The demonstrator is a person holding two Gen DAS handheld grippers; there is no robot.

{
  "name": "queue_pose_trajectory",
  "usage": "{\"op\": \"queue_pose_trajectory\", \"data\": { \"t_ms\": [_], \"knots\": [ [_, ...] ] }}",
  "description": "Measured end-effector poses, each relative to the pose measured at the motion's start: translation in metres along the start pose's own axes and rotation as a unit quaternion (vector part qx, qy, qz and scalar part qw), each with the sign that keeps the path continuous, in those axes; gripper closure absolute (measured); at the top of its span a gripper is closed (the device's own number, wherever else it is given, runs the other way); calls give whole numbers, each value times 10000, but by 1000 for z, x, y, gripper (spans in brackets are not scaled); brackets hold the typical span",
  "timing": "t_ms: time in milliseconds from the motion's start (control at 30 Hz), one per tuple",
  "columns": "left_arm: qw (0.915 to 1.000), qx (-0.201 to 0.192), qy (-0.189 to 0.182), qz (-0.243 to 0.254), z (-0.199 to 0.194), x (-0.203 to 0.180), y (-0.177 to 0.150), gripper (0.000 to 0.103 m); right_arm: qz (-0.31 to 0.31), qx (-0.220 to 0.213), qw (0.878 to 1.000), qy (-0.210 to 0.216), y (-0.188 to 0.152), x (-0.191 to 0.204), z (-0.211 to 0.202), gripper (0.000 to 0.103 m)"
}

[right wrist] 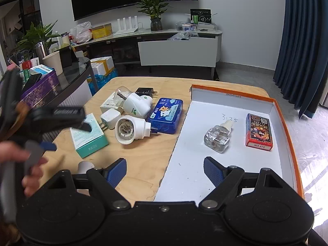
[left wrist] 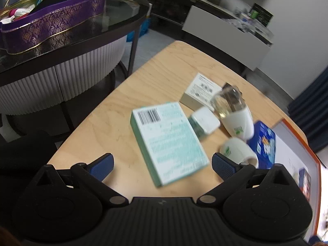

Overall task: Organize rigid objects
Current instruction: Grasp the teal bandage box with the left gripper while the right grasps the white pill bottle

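Note:
My left gripper [left wrist: 163,164] is open and empty, hovering over the near end of a teal box [left wrist: 168,141] on the wooden table [left wrist: 114,114]; the box also shows in the right wrist view [right wrist: 90,135]. Beyond it lie a white adapter [left wrist: 205,120], a white box [left wrist: 202,91], two white plug-in diffusers [left wrist: 235,110] [left wrist: 238,149] and a blue case [left wrist: 264,143]. My right gripper [right wrist: 164,171] is open and empty at the near edge of the orange-rimmed white tray [right wrist: 287,123], which holds a clear bottle [right wrist: 218,137] and a red card box [right wrist: 258,132].
A dark glass side table [left wrist: 121,14] with a purple tin [left wrist: 53,22] full of items stands left of the wooden table. A black charger [right wrist: 144,92] lies at the far side. A TV console [right wrist: 178,47] and blue curtain [right wrist: 301,41] stand behind.

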State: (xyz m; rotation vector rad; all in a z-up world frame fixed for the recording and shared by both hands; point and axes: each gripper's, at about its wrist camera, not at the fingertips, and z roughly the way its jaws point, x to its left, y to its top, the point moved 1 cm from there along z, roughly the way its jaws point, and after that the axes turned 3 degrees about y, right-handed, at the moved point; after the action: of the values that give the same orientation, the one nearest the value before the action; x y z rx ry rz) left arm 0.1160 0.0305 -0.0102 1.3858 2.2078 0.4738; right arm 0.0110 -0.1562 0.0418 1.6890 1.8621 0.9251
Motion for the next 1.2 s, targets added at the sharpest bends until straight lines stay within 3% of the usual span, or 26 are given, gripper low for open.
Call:
{"op": "queue_pose_trajectory", "data": {
  "t_ms": [267, 433, 533, 700, 867, 933, 1000, 1067, 1133, 1167, 1200],
  "knots": [
    [9988, 242, 433, -12, 29, -11, 13, 0, 26, 32, 10000, 42, -2, -1, 4, 6],
    [9970, 233, 150, 718, 32, -10, 4, 3, -96, 85, 9998, 183, -4, 8, 8, 6],
    [9903, -1, 152, 1384, 25, -4, -4, 30, -270, 156, 9988, 379, -7, 18, 12, 6],
    [9868, -34, -246, 1601, 12, 25, -11, 32, -558, 351, 9951, 730, -14, 46, 26, 6],
    [9858, -251, -314, 1633, -12, 48, -22, 32, -822, 543, 9900, 1011, -19, 81, 51, 6],
    [9862, -264, -395, 1588, -18, 56, -24, 32, -885, 616, 9884, 1065, -21, 93, 63, 13],
    [9866, -297, -417, 1552, -25, 63, -26, 32, -951, 728, 9870, 1069, -22, 103, 76, 30],
    [9871, -334, -437, 1501, -32, 70, -28, 32, -1032, 836, 9852, 1085, -24, 111, 86, 34],
    [9877, -364, -445, 1454, -32, 73, -23, 32, -1124, 849, 9844, 1053, -26, 117, 91, 48],
    [9880, -368, -453, 1428, -32, 72, -21, 32, -1153, 860, 9840, 1055, -27, 118, 93, 63],
    [9881, -374, -468, 1418, -34, 73, -23, 32, -1167, 864, 9841, 1025, -27, 118, 95, 63]
  ]
}}
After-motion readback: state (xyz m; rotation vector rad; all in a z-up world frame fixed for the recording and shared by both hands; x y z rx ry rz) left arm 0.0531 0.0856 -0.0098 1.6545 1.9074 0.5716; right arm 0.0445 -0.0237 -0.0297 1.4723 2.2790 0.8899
